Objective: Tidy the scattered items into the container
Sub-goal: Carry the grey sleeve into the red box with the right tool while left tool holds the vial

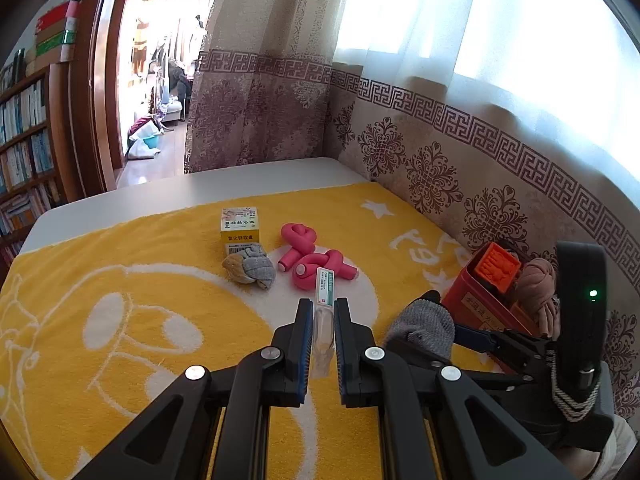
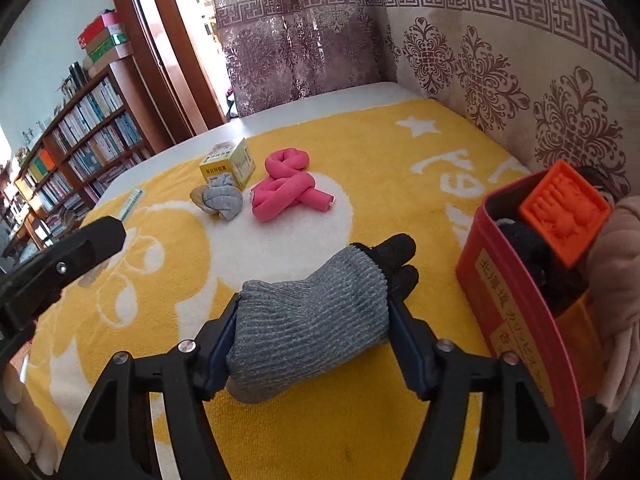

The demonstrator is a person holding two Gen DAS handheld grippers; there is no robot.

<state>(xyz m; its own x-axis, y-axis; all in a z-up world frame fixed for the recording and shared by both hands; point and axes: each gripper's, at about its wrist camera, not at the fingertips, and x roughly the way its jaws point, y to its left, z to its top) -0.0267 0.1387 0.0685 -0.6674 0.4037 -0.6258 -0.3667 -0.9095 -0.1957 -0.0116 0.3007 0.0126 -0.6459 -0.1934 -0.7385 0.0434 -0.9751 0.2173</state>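
My left gripper (image 1: 323, 305) is shut on a small clear tube (image 1: 325, 322) with a white and green label, held just above the yellow towel (image 1: 132, 248). My right gripper (image 2: 314, 304) is shut on a rolled grey and black sock (image 2: 316, 316), its pads pressing both sides, low over the towel. Just to its right stands the red tin (image 2: 516, 320), (image 1: 474, 304), which holds an orange block (image 2: 564, 216), something black and a pink cloth. Farther back on the towel lie a grey-beige sock ball (image 2: 218, 200), pink foam curlers (image 2: 288, 190) and a yellow box (image 2: 228, 164).
The towel covers a white table (image 1: 240, 184) set against a patterned curtain (image 2: 500, 72) at the back and right. A bookshelf (image 2: 80, 148) and a doorway lie beyond the table's left edge. The left gripper's finger (image 2: 80, 248) shows at the left of the right wrist view.
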